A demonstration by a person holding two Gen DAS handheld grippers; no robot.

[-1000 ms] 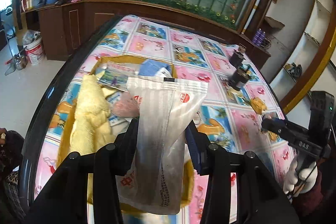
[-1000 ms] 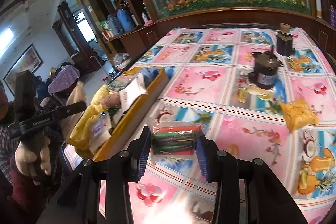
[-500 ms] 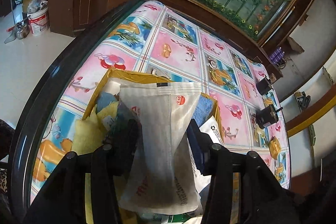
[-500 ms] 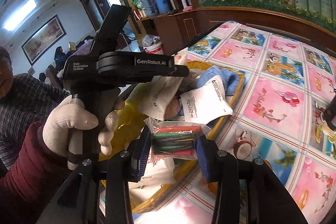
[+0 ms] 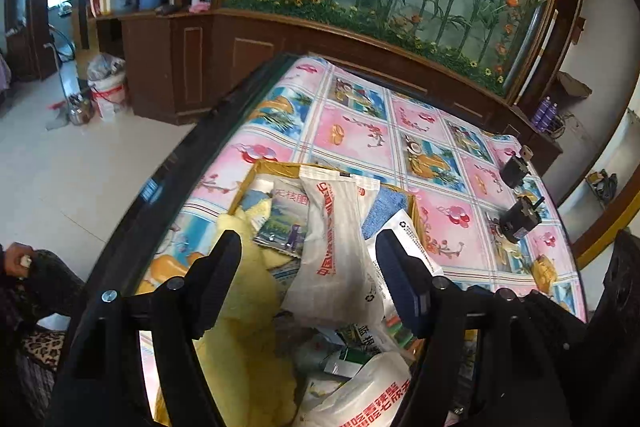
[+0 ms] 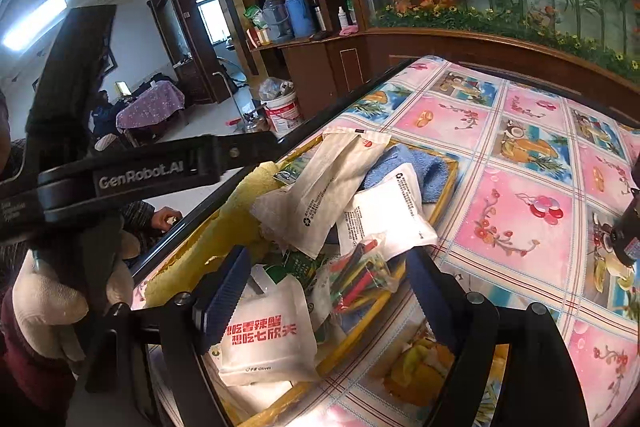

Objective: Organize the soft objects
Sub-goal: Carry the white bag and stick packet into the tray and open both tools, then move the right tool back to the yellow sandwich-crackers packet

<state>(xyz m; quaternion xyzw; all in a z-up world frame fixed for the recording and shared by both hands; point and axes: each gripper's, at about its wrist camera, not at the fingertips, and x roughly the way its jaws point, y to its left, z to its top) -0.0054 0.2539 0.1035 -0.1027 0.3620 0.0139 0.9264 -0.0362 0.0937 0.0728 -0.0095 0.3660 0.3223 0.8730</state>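
Both the left gripper (image 5: 308,279) and the right gripper (image 6: 324,291) hang spread apart, empty, over the yellow tray (image 6: 448,187) on the table (image 6: 520,227). The white packet (image 5: 336,251) and the colourful pouch (image 6: 360,275) lie inside; both look light, crinkly, slippery, and are best pinched at a sealed edge.

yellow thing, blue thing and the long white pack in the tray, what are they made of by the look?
Yellow cloth: looks like plush or fleece, matte and fuzzy, slumped in soft folds.
Blue cloth: probably terry towel, with a looped nubby surface, no shine.
Long white pack: thin plastic film, semi-translucent, glossy and creased, with red print; contents can't be told.
All lie in the yellow tray.
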